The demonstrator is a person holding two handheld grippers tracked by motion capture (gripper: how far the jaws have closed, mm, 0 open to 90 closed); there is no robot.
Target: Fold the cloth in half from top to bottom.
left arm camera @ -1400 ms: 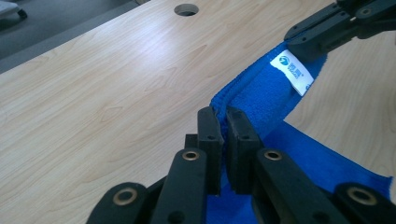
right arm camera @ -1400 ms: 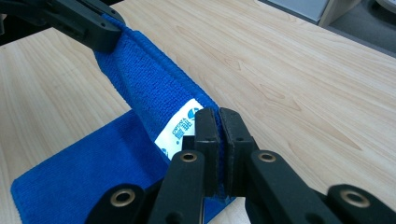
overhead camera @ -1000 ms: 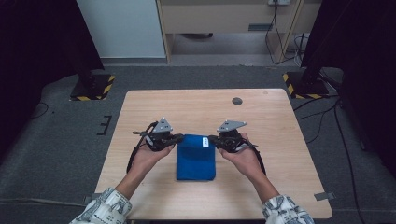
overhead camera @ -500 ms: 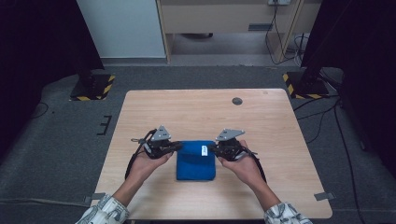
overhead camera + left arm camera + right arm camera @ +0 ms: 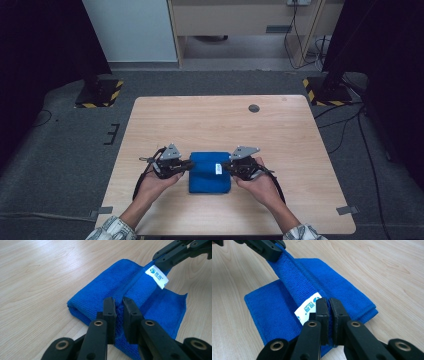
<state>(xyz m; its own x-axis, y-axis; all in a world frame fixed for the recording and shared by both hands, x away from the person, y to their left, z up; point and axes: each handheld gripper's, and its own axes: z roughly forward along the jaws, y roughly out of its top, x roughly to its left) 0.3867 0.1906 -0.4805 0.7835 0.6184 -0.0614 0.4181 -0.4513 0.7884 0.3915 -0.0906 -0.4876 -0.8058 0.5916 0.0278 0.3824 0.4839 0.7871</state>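
Note:
A folded blue cloth [image 5: 209,171] with a white label [image 5: 218,169] lies near the front middle of the wooden table [image 5: 220,125]. My left gripper [image 5: 189,165] pinches the cloth's left edge; in the left gripper view its jaws are shut on a raised fold of the blue cloth [image 5: 130,287]. At the right edge my right gripper [image 5: 226,166] is shut on the same fold beside the label [image 5: 308,307]. The top layer of the cloth [image 5: 294,280] is lifted into a ridge between the two grippers, over a flat layer beneath.
A small dark round grommet [image 5: 254,108] sits in the table near its far right. The table's front edge runs just behind the person's forearms. Beyond the table are grey floor, a cabinet and stands with yellow-black striped bases [image 5: 100,94].
Both grippers have drawn toward the person with the cloth's far edge held, pulling the top layer forward over the rest.

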